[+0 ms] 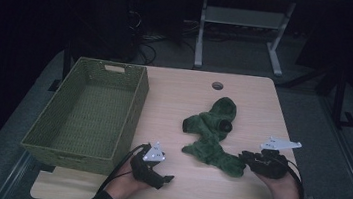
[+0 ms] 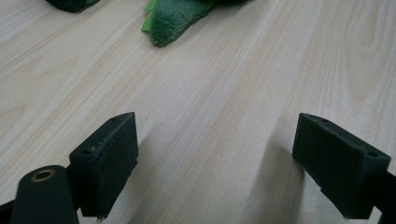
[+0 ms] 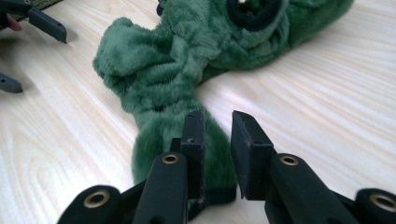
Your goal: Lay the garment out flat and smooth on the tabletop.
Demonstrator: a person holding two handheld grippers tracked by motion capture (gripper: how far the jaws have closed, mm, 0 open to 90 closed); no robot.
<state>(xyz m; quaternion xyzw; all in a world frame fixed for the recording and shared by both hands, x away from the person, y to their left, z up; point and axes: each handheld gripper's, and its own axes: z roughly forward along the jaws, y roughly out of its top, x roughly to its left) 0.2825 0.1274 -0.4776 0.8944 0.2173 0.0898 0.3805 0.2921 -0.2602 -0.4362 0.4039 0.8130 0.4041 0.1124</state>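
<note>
A green plush toy [image 1: 211,133] lies crumpled on the wooden table [image 1: 185,95], right of centre, with a black ring on its upper part [image 3: 254,14]. My right gripper [image 1: 244,157] sits at the toy's near right end. In the right gripper view its jaws [image 3: 218,121] stand close together with the toy's [image 3: 187,60] tail end pinched between them. My left gripper [image 1: 164,181] rests near the front edge, left of the toy. It [image 2: 215,154] is open over bare wood, and a tip of the plush [image 2: 173,16] lies farther off.
A green woven basket [image 1: 136,105] stands empty on the table's left side, close beside my left hand. A round cable hole [image 1: 217,86] sits near the far edge. Another table's white legs [image 1: 200,37] stand beyond. The left gripper [image 3: 28,46] shows far off in the right gripper view.
</note>
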